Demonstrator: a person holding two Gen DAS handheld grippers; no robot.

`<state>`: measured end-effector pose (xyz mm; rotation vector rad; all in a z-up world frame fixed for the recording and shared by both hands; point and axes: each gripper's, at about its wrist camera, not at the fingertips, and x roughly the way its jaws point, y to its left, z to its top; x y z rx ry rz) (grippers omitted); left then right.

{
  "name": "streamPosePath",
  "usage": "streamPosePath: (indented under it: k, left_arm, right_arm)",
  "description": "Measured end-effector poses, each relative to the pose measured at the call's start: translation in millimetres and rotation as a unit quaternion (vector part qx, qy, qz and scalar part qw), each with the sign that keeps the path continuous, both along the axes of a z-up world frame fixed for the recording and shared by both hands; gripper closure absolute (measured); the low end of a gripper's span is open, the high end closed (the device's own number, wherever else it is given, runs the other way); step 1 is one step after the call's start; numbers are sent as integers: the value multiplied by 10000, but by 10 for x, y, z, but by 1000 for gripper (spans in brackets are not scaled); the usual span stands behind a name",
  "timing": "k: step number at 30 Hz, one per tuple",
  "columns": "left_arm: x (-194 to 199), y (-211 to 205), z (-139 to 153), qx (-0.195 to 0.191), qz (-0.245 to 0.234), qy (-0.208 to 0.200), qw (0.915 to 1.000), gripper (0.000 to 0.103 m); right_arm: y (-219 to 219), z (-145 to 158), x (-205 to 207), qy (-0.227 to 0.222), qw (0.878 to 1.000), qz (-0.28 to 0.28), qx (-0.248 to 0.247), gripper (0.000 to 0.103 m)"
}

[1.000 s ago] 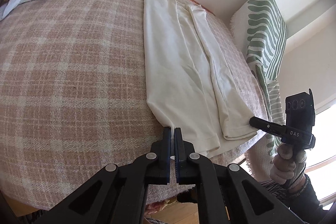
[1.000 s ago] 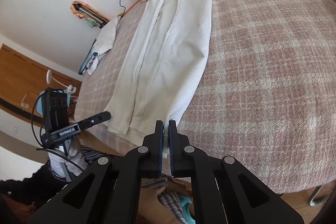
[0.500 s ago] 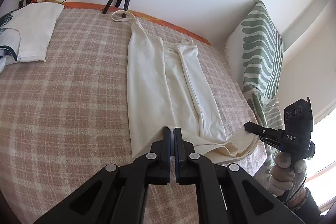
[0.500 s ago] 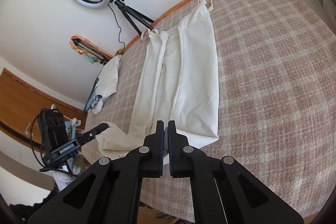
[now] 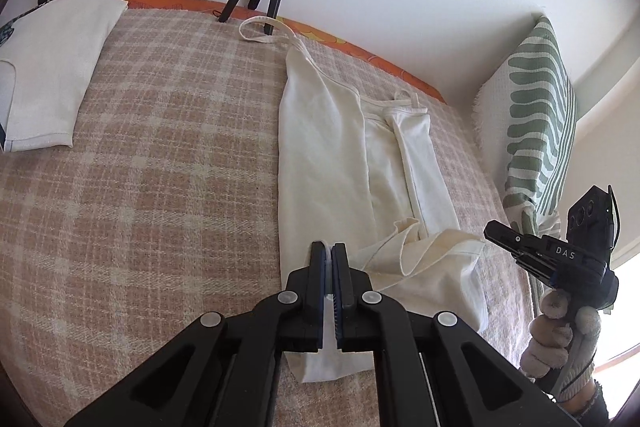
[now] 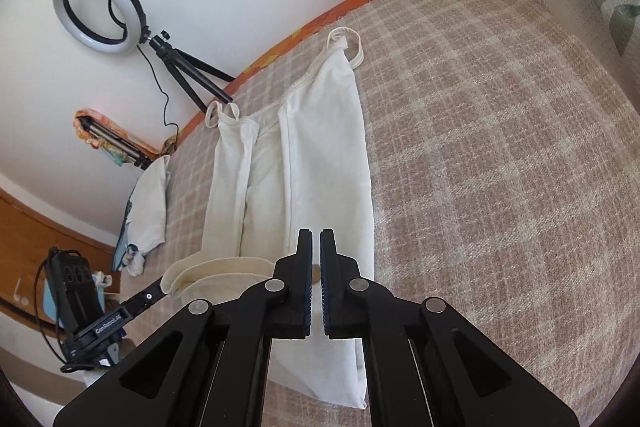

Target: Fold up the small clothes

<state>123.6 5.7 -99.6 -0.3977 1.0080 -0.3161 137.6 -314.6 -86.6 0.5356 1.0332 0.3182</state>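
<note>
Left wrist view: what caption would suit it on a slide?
Two handheld black grippers lift the hem of a cream strappy cotton top over a pink checked woven blanket.

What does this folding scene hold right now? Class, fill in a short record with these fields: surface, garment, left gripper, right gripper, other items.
surface: plaid blanket covering a bed
garment: cream strappy top, side edges folded inward, straps toward the wall, hem raised off the blanket
left gripper: left gripper shut on one hem corner
right gripper: right gripper shut on the other hem corner
other items: folded white garment at the far left, striped green pillow, ring light on a tripod
</note>
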Motion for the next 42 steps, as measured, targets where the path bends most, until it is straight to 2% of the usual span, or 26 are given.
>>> streamPosePath:
  k: [1, 2, 3, 7, 12, 17, 22, 25, 30, 34, 39, 42]
  left_arm:
    - [7, 16, 11, 66, 71, -41, 9999, 93]
    - [17, 41, 33, 141, 159, -105, 9997, 81]
    - [14, 71, 56, 190, 235, -159, 9994, 78]
    - [-39, 147, 149, 183, 272, -334, 9989, 78]
    - [-157, -55, 184, 395, -157, -472, 9980, 78]
    - [-188, -281, 74, 602, -490, -404, 9962, 78]
    - [-153, -380, -55, 867, -526, -285, 9944, 78]
    - [-142, -428, -95, 1114, -537, -323, 9918, 78]
    - [-102, -420, -186, 1294, -479, -253, 9901, 78]
    - [-48, -379, -211, 1335, -340, -222, 9902, 78]
    - [39, -340, -114, 1327, -224, -344, 9903, 70]
    - [85, -337, -71, 1344, -187, -426, 9898, 68]
  right_arm:
    - [3, 3, 27, -33, 9999, 3, -98, 99]
    - [3, 10, 44, -41, 9997, -10, -235, 99]
    - [-5, 23, 52, -63, 9994, -38, -345, 98]
    - [-15, 91, 4, -219, 9987, 109, -448, 96]
    - [195, 103, -139, -370, 9916, 695, -1022, 96]
    - [526, 29, -291, -543, 9732, 1275, -1833, 96]
    - [754, -101, -317, -610, 9524, 1441, -2615, 96]
    - [799, -196, -284, -508, 9501, 1429, -2725, 96]
    - [815, -216, -265, -538, 9464, 1338, -2891, 96]
    - [815, -207, -252, -532, 9458, 1309, -2925, 96]
    - [763, -113, -196, -623, 9480, 1191, -2884, 96]
    - [768, -39, -150, -732, 9475, 1144, -2896, 91]
